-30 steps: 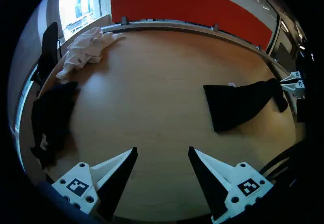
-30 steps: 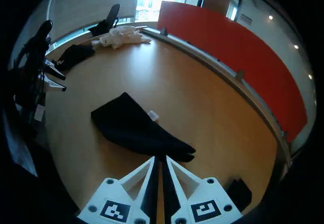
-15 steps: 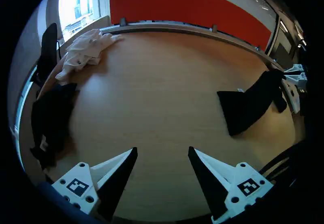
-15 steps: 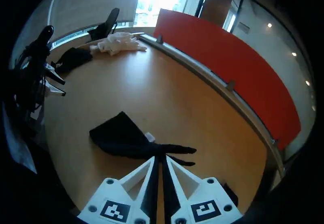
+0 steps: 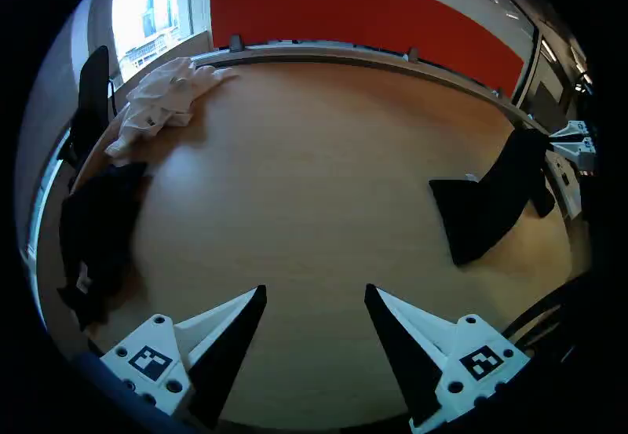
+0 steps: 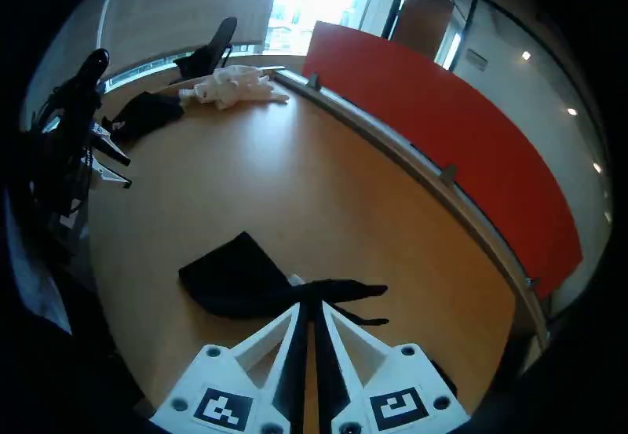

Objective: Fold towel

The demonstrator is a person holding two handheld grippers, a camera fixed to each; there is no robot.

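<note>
Left tool (image 5: 315,288): fingers spread wide, above the near edge of the desk (image 5: 314,167), bare wood showing between them.
Right tool (image 6: 312,306): fingers pressed together, pinching a bunched corner of the black towel (image 6: 235,285).
Black towel, right gripper view: the wide part lay flat on the desk just ahead and left of the fingertips; a narrow twisted strip ran from the tips off to the right; a small white tag sat at the towel's edge close to the tips.
Black towel, left gripper view: at the far right of the desk, the lower part on the wood, the upper end drawn up and right toward the other tool, whose white fingers showed at the edge.
Towel lie: partly raised, rumpled, no neat fold visible.
White cloth (image 5: 165,96): crumpled heap at the far left corner of the desk, by the window (image 5: 145,10), well apart from the black towel.
Dark cloth (image 5: 98,222): second dark piece along the left edge of the desk, near the white heap, not touching it as far as could be told.
Red partition (image 5: 353,10): stood upright along the far edge of the desk.
Chair (image 5: 90,104): dark office chair beyond the left end of the desk.
Left tool, right gripper view: small at the far left, fingers apart, dark cables and a dark handle around it; the hand could not be made out.
Spacing: the two tools were well apart, the left one nowhere near the towel.
</note>
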